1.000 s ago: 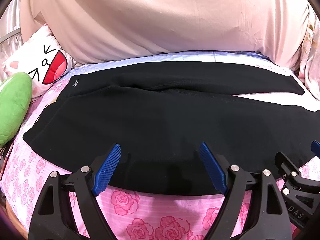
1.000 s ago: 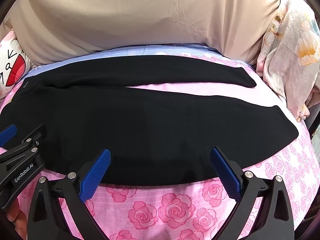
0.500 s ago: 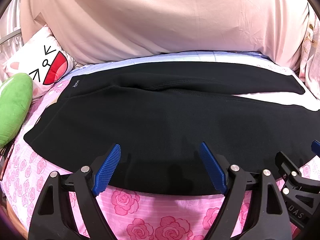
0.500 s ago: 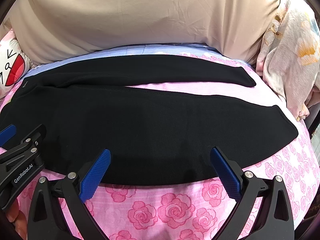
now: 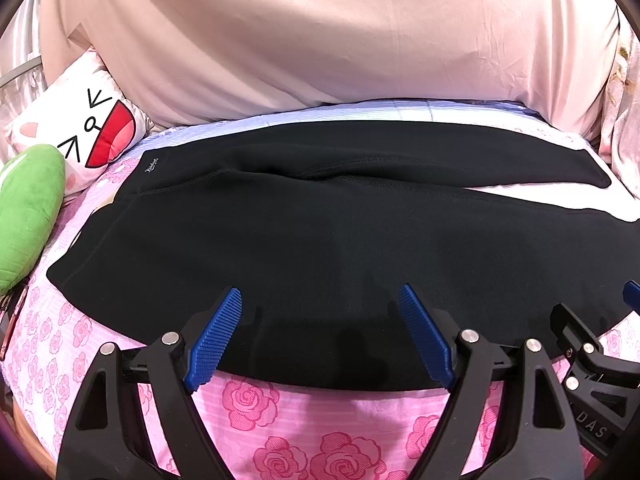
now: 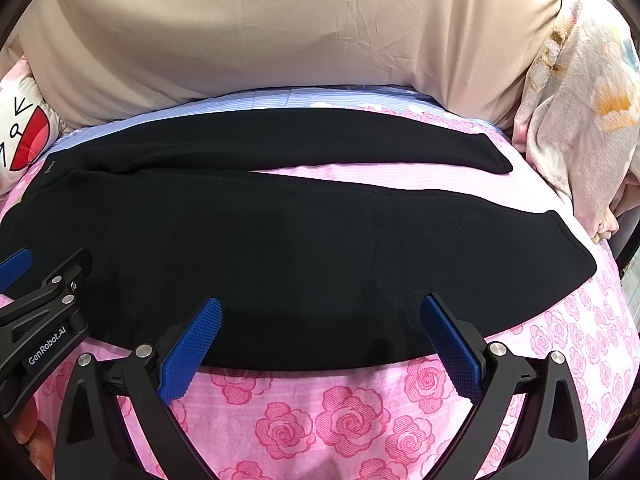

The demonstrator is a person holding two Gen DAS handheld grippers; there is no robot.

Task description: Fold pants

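Black pants (image 5: 320, 240) lie flat across a bed, waistband at the left, both legs running right and spread apart at the cuffs (image 6: 560, 248). My left gripper (image 5: 320, 312) is open and empty, hovering over the pants' near edge toward the waist end. My right gripper (image 6: 320, 320) is open and empty over the near edge of the front leg. The left gripper also shows at the left of the right wrist view (image 6: 44, 312), and the right gripper shows at the right of the left wrist view (image 5: 592, 360).
The bed has a pink rose-print sheet (image 6: 340, 420). A beige cover (image 5: 320, 40) rises behind the pants. A cartoon-face pillow (image 5: 80, 136) and a green plush (image 5: 28, 208) lie at the left. A floral blanket (image 6: 580, 120) is bunched at the right.
Almost nothing differs. Both grippers stay open over the near edge; the views have shifted only slightly.
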